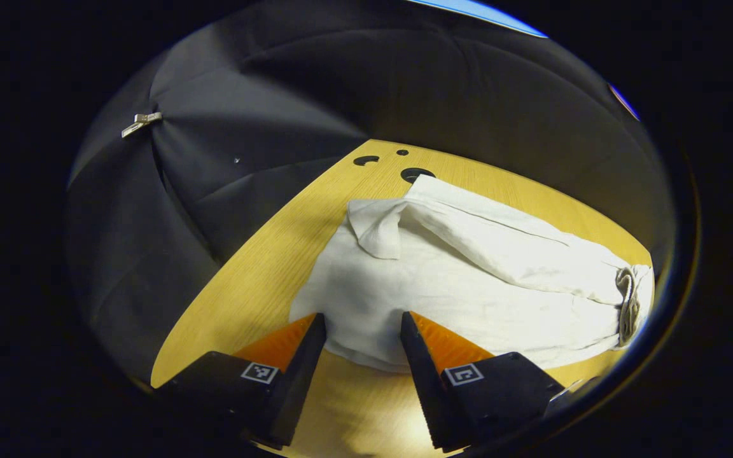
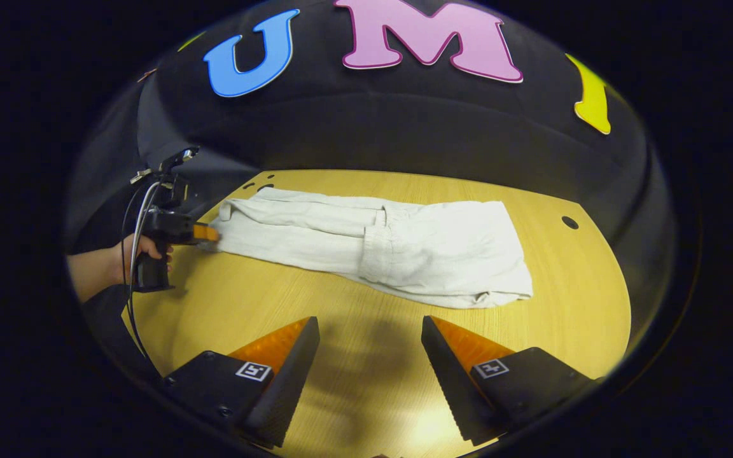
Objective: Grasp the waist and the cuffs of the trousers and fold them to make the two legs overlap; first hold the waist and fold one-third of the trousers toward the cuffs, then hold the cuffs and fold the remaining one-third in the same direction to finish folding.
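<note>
**Both grippers wide apart over one pair of trousers**

Spread and empty, the left gripper (image 1: 363,321) sits at the cuff end of the trousers (image 2: 373,245). Right gripper (image 2: 370,326) hangs equally spread above bare wooden table (image 2: 354,375). Black cloth walls the booth; one hand (image 2: 140,251).

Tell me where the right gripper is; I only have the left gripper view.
Observer: The right gripper is open over bare table, short of the near edge of the trousers, with nothing between its fingers.
Operator: Which part of the trousers does it face?
Observer: Roughly the middle of their length.
Operator: And my left gripper from that side?
Observer: The left gripper sits at the trousers' far left end, and a hand holds its grip.
</note>
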The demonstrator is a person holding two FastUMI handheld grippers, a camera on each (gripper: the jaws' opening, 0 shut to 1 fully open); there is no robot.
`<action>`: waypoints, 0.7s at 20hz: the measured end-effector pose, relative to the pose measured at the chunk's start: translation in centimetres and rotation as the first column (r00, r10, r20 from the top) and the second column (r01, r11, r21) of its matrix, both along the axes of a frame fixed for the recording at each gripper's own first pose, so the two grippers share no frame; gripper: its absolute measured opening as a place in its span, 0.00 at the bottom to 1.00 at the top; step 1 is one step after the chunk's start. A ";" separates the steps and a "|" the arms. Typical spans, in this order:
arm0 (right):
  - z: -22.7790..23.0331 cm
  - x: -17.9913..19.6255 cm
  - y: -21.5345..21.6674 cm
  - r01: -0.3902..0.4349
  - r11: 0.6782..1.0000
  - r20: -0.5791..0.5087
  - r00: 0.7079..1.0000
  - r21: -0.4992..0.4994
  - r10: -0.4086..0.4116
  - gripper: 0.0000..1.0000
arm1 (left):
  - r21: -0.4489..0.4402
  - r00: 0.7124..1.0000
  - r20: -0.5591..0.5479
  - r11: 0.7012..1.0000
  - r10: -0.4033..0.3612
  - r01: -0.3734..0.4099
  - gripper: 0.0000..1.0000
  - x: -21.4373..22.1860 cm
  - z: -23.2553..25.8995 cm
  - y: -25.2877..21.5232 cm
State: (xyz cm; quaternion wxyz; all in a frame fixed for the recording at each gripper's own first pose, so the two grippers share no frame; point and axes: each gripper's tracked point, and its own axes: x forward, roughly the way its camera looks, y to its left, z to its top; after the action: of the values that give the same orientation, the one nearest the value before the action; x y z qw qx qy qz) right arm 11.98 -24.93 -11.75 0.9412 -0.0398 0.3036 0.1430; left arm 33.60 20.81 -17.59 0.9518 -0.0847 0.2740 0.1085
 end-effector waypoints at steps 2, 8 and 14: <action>0.6 -2.2 -0.2 -0.008 1.000 -0.008 1.000 -0.003 0.008 0.99 | -0.002 1.000 -0.013 1.000 -0.026 0.026 0.76 0.1 0.1 -0.3; 2.8 -6.8 -5.6 0.095 0.994 0.010 0.996 -0.062 -0.094 1.00 | 0.018 0.997 -0.019 0.997 -0.069 0.069 0.35 0.4 0.4 -2.0; 4.7 -10.3 -11.5 0.279 0.960 -0.005 0.960 -0.012 -0.279 1.00 | 0.028 0.993 -0.038 0.993 -0.111 0.112 0.08 0.5 0.5 -2.7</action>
State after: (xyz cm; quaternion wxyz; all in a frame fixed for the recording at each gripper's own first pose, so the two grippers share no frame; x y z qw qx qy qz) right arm 1.71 -36.43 -7.01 0.9506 -0.0013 0.3102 0.0076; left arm 34.09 18.10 -17.07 0.9525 -0.0529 0.2938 0.0608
